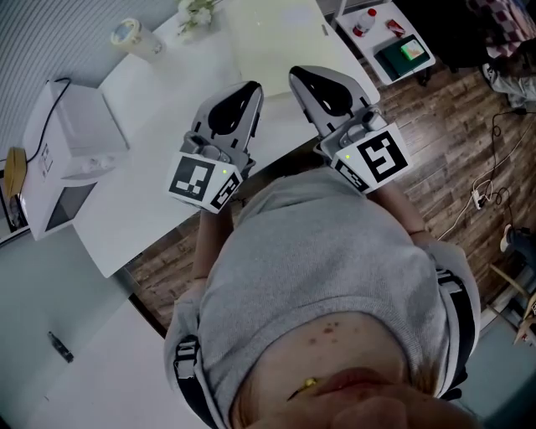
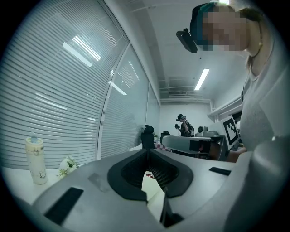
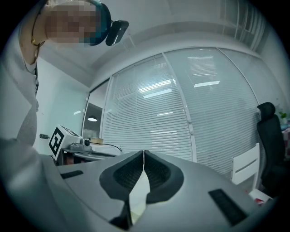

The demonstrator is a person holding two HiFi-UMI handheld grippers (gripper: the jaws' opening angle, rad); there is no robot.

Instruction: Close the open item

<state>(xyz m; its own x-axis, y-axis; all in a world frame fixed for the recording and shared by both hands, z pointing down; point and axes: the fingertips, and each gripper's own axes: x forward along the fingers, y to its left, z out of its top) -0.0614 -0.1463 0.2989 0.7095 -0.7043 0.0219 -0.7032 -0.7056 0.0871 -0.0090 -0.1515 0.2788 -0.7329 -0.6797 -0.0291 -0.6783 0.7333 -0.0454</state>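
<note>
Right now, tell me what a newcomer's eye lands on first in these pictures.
The left hand-held gripper and right hand-held gripper fill the centre of the head view side by side. Both are shut and empty, held out from the person's grey top over the white table. A white appliance stands at the table's left edge, with a bottle and small flowers at its far end.

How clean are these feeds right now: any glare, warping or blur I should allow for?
Head view: evenly lit and sharp, though the white table and white appliance look washed out, with little contrast between them. Left gripper view: heavy fisheye bending, dark corners, ceiling-light streaks reflected across the blinds. Right gripper view: same warping, similar reflections on the glass partition.
</note>
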